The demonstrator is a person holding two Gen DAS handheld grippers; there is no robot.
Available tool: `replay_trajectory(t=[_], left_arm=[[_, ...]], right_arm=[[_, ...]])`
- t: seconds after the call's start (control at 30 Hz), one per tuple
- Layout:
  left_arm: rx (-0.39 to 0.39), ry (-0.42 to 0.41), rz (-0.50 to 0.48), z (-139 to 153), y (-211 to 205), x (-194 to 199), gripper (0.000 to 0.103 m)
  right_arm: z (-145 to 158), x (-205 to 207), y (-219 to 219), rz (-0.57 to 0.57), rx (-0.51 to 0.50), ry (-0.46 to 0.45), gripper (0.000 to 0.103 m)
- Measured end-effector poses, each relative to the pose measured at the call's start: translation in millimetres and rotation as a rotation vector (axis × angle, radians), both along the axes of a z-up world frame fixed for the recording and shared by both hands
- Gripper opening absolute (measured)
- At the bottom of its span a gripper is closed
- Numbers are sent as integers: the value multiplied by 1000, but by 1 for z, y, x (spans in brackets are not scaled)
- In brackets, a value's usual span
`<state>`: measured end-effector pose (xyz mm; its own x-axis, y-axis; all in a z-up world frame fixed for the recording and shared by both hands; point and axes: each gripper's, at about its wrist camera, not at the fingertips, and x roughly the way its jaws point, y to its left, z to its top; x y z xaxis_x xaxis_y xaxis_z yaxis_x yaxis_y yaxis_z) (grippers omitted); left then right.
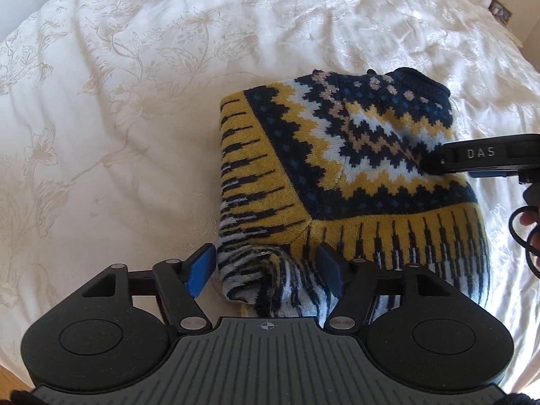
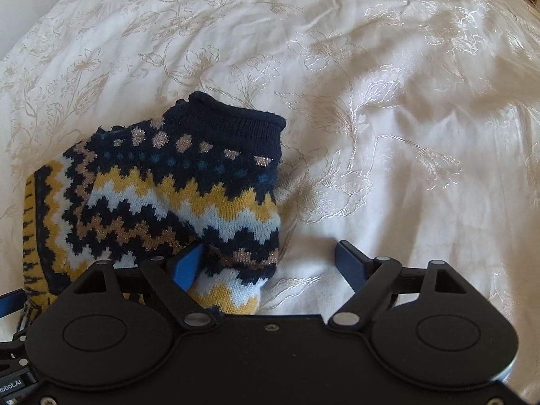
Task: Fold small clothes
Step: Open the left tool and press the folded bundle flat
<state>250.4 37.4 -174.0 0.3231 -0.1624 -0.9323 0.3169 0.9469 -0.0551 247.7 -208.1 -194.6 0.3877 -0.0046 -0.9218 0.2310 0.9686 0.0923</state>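
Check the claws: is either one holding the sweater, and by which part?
Neither grips. The left claw stands open around the sweater's bunched striped end; the right claw is open at its side edge.

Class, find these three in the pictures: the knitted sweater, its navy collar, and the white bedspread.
Knitted sweater (image 1: 337, 155): left wrist view, on the zigzag-patterned front.
Navy collar (image 2: 243, 121): right wrist view, on the rolled neck edge.
White bedspread (image 2: 405, 135): right wrist view, on bare embroidered fabric.

Sunlit white floral-embroidered bedspread (image 1: 141, 77); wooden floor (image 1: 10, 379) at its edge.
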Motion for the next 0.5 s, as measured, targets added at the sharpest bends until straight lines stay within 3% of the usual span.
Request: replay_trajectory(t=[0.2, 0.33, 0.4, 0.5], left_arm=[[28, -26, 7, 12, 2, -6, 75], [50, -37, 13, 28, 0, -17, 79], [52, -45, 21, 37, -2, -24, 83], [72, -57, 39, 51, -6, -34, 92]], right_arm=[[35, -30, -7, 0, 18, -129, 88], [59, -58, -8, -5, 22, -184, 97], [70, -71, -7, 1, 24, -201, 102], [81, -87, -7, -7, 25, -214, 102]])
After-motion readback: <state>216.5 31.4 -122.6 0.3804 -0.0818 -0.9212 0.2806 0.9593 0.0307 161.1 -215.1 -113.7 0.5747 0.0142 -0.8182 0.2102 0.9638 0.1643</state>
